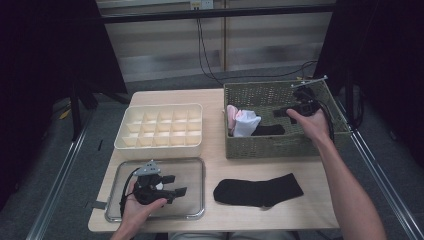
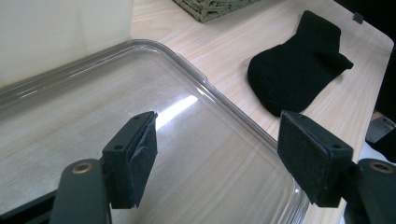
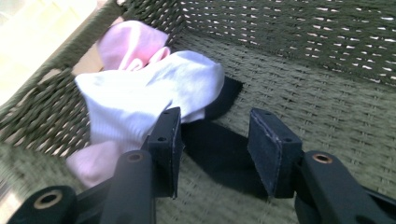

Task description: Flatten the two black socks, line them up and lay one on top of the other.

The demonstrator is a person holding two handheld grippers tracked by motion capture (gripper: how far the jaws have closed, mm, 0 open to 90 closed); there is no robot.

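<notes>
My left gripper (image 1: pixel 176 184) (image 2: pixel 217 140) hovers open over a clear tray (image 1: pixel 192 165) (image 2: pixel 210 84) at the front left, with nothing between its pads. A black sock (image 1: pixel 260 191) (image 2: pixel 296 70) lies flat on the table to the tray's right. My right gripper (image 1: pixel 281 111) (image 3: pixel 215 135) is inside the green woven basket (image 1: pixel 270 147) (image 3: pixel 327 42) at the right, open, its jaws pointing at a small pile. The pile holds a white sock (image 1: pixel 247 124) (image 3: pixel 140 98), a pink sock (image 1: pixel 231 116) (image 3: pixel 130 44) and a second black sock (image 1: pixel 267 131) (image 3: pixel 219 154), which lies just beyond the pads, untouched.
A cream box (image 1: pixel 160 145) (image 2: pixel 60 32) divided into several small cells stands behind the tray, left of the basket. Cables hang down the wall behind the table. The basket's right half shows bare weave.
</notes>
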